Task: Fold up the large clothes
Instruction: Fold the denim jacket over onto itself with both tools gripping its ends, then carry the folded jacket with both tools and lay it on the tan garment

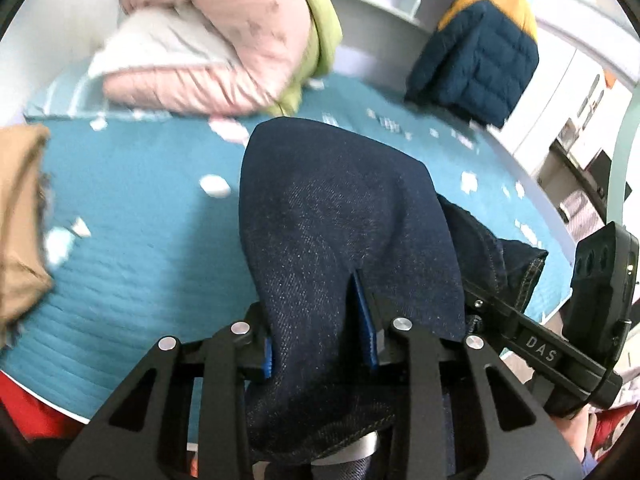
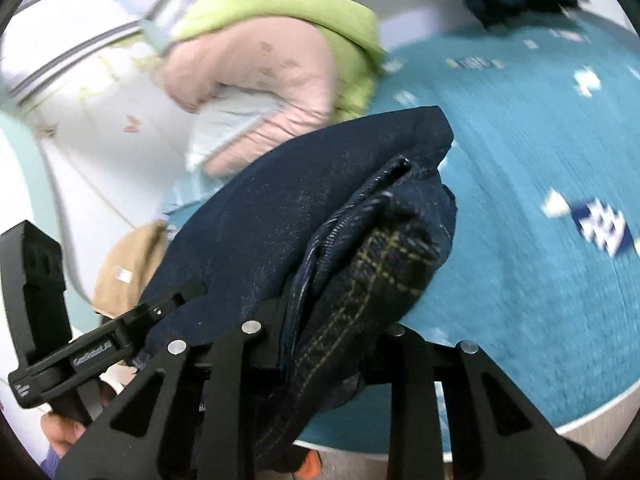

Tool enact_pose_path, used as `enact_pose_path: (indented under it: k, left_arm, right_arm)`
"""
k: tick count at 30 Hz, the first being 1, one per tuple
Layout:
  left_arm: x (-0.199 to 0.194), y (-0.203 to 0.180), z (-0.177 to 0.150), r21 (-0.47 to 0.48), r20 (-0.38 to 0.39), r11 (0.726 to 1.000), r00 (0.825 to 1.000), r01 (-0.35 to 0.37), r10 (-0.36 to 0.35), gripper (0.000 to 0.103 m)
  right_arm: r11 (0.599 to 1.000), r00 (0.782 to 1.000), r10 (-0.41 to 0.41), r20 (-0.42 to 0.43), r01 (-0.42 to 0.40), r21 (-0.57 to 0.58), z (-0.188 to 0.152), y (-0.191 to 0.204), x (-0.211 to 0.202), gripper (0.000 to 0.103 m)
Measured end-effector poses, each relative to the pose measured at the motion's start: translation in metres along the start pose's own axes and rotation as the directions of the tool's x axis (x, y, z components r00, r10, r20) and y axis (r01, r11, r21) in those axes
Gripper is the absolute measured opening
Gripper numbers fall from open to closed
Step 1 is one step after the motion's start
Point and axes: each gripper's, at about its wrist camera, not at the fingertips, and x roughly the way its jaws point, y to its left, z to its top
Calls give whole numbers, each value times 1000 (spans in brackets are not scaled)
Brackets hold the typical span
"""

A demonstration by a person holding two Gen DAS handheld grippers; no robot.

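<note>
Both claws are loaded, and it's denim on both sides. My left claw (image 1: 320, 344) is pinched on the dark jeans (image 1: 344, 216): cloth runs between the blue pads, bulges forward over the fingers and hangs down below them. My right claw (image 2: 320, 344) is pinched on the same garment (image 2: 280, 216) at a thick bunched part with yellow double stitching. It looks like a seam or waistband end, though I can't tell which.

The jeans are off the bed, held up between the two claws over the teal bedspread (image 1: 140, 220). Each wrist view shows the other claw's body just beside it, so my hands are close together and the cloth between them is slack and heaped, not stretched. That's what matters here. The long axis of the jeans runs forward, away from both claws, toward the far edge of the bed where the pink quilt (image 1: 208, 64) and green blanket (image 1: 324, 28) are piled.

My read: the fold is only beginning. Next I'd spread the claws apart to pull the held edge taut, then lay the length forward onto open bedspread, short of that pile.

The tan garment (image 1: 20, 216) lies at the left edge, and the navy-and-yellow puffer jacket (image 1: 480, 56) at the far right corner.
</note>
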Motion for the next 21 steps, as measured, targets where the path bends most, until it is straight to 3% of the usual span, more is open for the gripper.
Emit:
enact_pose_path:
  k: [5, 10, 21]
  left_arm:
    - [-70, 44, 40, 3, 123, 997, 990, -71, 70, 30]
    - [-136, 105, 60, -35, 204, 985, 964, -167, 171, 30]
    - [-231, 281, 71, -136, 217, 927, 902, -351, 373, 31]
  right_arm:
    - [989, 992, 127, 19, -125, -84, 28, 67, 14, 23]
    - [956, 968, 252, -2, -249, -155, 48, 154, 56, 23]
    - [885, 900, 413, -141, -433, -171, 28, 313, 179, 23]
